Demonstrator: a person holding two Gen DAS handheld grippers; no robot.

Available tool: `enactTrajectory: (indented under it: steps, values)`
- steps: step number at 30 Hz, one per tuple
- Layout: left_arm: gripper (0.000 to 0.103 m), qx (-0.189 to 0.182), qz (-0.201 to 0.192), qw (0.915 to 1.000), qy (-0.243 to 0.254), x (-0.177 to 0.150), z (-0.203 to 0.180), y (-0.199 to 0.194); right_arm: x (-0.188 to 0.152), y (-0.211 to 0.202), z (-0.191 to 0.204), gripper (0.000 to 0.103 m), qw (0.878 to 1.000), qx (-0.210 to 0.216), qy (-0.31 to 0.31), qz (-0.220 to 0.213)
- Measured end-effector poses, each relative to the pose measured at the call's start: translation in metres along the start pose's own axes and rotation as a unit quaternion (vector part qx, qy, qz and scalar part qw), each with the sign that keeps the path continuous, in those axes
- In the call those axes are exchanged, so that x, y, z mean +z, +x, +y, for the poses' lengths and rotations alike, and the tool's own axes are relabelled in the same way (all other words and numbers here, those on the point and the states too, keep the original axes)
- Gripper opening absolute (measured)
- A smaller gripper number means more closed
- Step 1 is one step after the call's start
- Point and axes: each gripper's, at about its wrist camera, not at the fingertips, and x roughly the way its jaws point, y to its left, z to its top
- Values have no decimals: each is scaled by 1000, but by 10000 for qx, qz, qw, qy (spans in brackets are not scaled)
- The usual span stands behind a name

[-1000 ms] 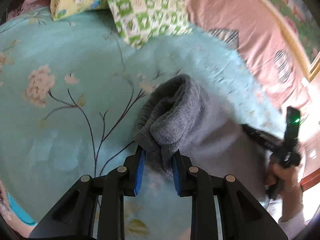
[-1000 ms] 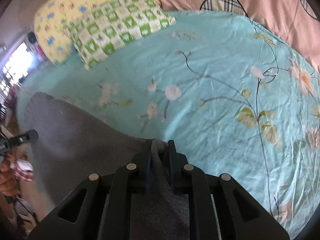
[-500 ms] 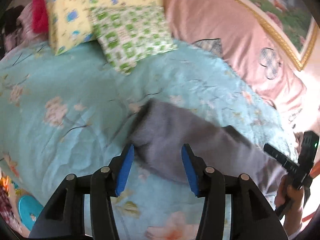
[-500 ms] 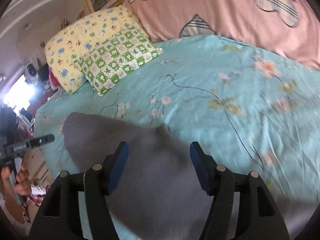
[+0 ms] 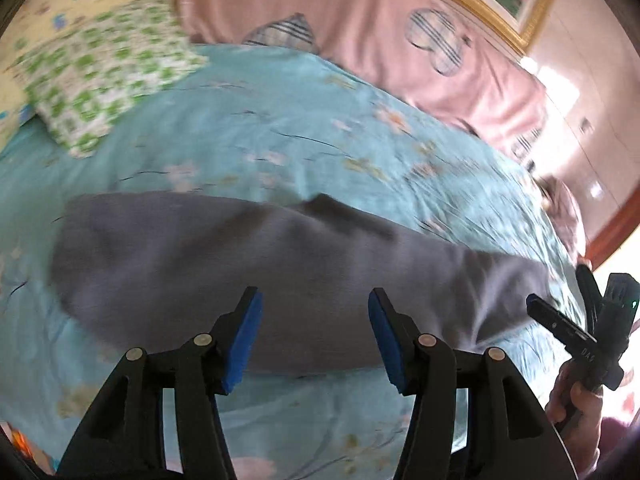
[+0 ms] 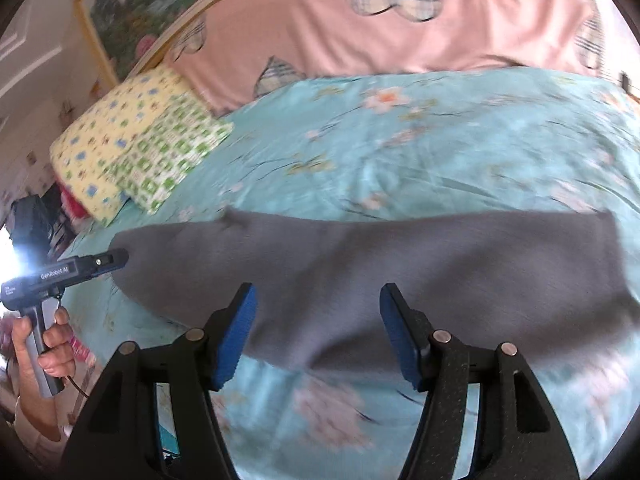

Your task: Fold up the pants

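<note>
Grey pants [image 5: 280, 280] lie spread flat across the near part of the bed, on the turquoise flowered sheet [image 5: 320, 128], long axis running side to side. Laid out this way, the full length is open to both grippers at once, which suits a fold end over end.

Left gripper [image 5: 316, 332]: jaws wide apart, holding nothing, hovering over the near edge of the pants. Right gripper [image 6: 318, 332]: likewise wide, empty, above the pants' near edge. Each gripper shows at the margin of the other's view, so the two stand well apart, one toward each end of the garment.

Pillows, a green-checked one [image 6: 168, 156] on a yellow one [image 6: 100, 140], sit at the far corner, well apart from the pants. Pink quilt [image 6: 400, 40] lies along the far side.

Judgement: pants appear laid out or part-folded; blur hides whether layers are doubled. Next grasp likely at an end.
</note>
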Motion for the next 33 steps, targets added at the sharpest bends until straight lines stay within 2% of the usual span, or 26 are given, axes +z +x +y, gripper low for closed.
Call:
enactTrajectory:
  steps: [8, 20, 26, 28, 29, 33]
  values:
    - [56, -454, 373, 9961, 652, 5, -65, 35, -21, -47, -40, 65, 9973, -474, 496, -270]
    - [58, -918, 767, 9784, 1685, 16, -152, 73, -46, -83, -82, 65, 9878, -853, 1179, -546]
    - [59, -1291, 1130, 9595, 2235, 33, -192, 105, -51, -87, -98, 65, 9801, -795, 1689, -668]
    - [60, -1586, 1369, 9456, 2489, 39, -210, 121, -50, -85, -100, 65, 9784, -804, 1776, -686]
    - [60, -1614, 1424, 9421, 2572, 41, -216, 125, -50, -83, -102, 65, 9774, -803, 1831, -687]
    - [61, -1807, 1720, 9167, 3121, 45, -253, 151, -49, -78, -110, 65, 9714, -876, 2086, -725]
